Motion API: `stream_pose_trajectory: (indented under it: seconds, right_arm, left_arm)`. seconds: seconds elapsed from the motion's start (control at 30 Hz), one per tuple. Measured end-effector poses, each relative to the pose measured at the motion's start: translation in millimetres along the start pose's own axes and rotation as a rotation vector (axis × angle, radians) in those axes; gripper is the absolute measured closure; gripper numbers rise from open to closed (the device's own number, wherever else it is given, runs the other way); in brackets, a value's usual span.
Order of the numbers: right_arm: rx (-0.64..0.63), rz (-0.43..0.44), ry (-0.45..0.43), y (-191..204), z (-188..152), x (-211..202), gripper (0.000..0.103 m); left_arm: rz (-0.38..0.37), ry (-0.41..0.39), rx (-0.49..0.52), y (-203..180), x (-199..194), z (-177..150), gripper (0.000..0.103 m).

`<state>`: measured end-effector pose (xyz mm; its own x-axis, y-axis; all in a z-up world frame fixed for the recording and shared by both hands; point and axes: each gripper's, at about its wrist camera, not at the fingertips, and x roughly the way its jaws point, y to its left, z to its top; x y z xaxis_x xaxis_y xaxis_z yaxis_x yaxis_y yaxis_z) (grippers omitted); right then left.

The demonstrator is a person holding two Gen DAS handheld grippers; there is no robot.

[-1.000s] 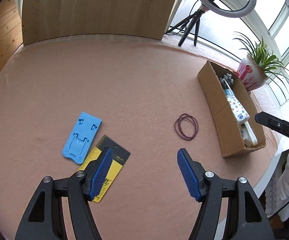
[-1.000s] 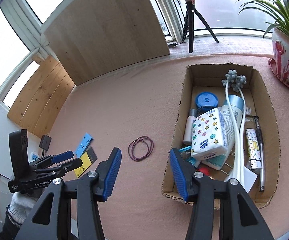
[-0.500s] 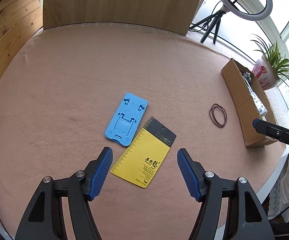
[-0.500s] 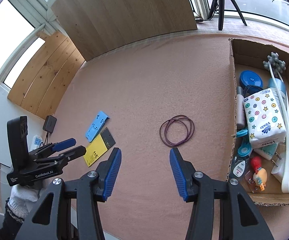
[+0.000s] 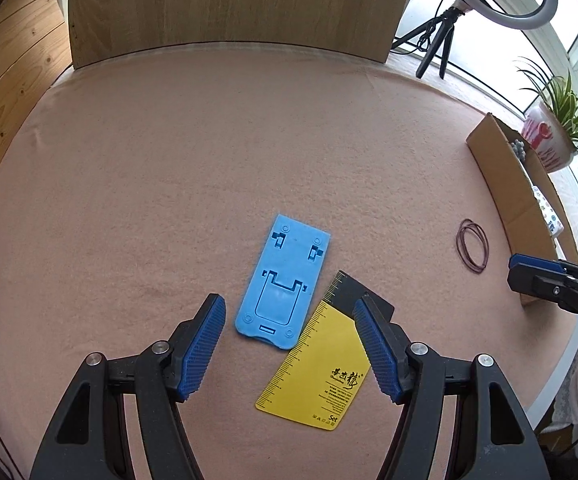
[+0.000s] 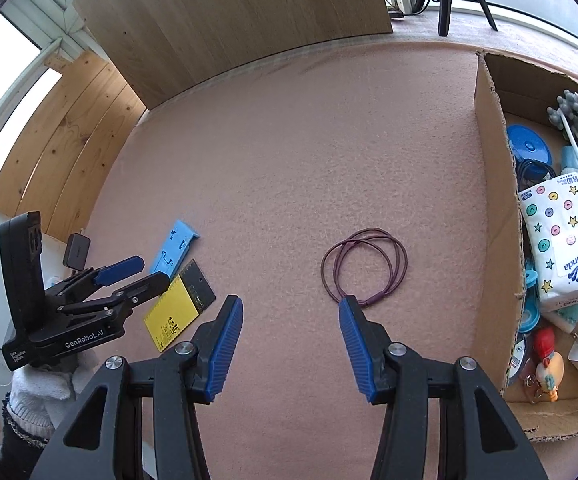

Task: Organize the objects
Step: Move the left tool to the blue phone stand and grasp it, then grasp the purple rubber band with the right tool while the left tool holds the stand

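The left gripper (image 5: 289, 344) hangs above the pink felt table (image 5: 209, 160), angled down toward it, with its jaws spread wide and nothing between them. Just ahead of its blue pads lies a blue phone stand (image 5: 285, 284), flat on the felt, its near end falling in the gap between the two fingers. Beside the stand on the right, touching or slightly tucked under its lower corner, lies a yellow ruler card (image 5: 321, 364) with a black top end; the right finger of this gripper overlaps the card's upper corner in the left wrist view.

In the right wrist view the left gripper shows from the side, tilted forward and held by a hand in a white knitted glove (image 6: 37, 392).

The right gripper (image 6: 291, 344) is also tipped toward the table, jaws spread apart and empty. A loop of dark purple rubber bands (image 6: 363, 266) lies on the felt just ahead of its right finger, whose tip overlaps the loop's near end. To the right stands an open cardboard box (image 6: 497, 208), already holding a tissue pack (image 6: 561, 240), a blue round lid (image 6: 529, 148) and other small items.
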<state>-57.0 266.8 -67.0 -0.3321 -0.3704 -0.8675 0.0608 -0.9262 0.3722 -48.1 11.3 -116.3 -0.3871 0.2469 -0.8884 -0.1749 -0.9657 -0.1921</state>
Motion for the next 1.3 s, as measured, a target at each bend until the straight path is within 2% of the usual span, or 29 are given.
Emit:
stream_pose_trajectory:
  seconds: [0.13, 0.4, 0.6, 0.7, 0.97, 1.17, 1.23, 1.3]
  right_arm:
    - [0.006, -0.046, 0.037, -2, 10, 13, 0.057]
    - [-0.123, -0.175, 0.085, 13, 12, 35, 0.057]
    - [-0.164, -0.208, 0.102, 15, 11, 42, 0.058]
    - [-0.186, -0.224, 0.110, 12, 9, 43, 0.062]
    - [-0.277, -0.291, 0.109, 18, 6, 44, 0.076]
    - [-0.304, -0.287, 0.105, 23, 7, 46, 0.092]
    - [-0.306, -0.284, 0.104, 24, 8, 48, 0.098]
    - [-0.299, -0.275, 0.101, 23, 8, 47, 0.100]
  left_arm:
    - [0.015, 0.002, 0.025, -6, 7, 9, 0.033]
    - [0.060, 0.034, 0.041, -9, 24, 23, 0.033]
    - [0.075, 0.048, 0.061, -6, 30, 29, 0.033]
    - [0.086, 0.056, 0.082, -9, 31, 30, 0.033]
    - [0.115, 0.045, 0.076, -6, 30, 32, 0.051]
    - [0.131, 0.039, 0.068, -3, 28, 34, 0.063]
    - [0.131, 0.035, 0.061, 0, 27, 34, 0.063]
    - [0.133, 0.030, 0.054, 3, 26, 33, 0.063]
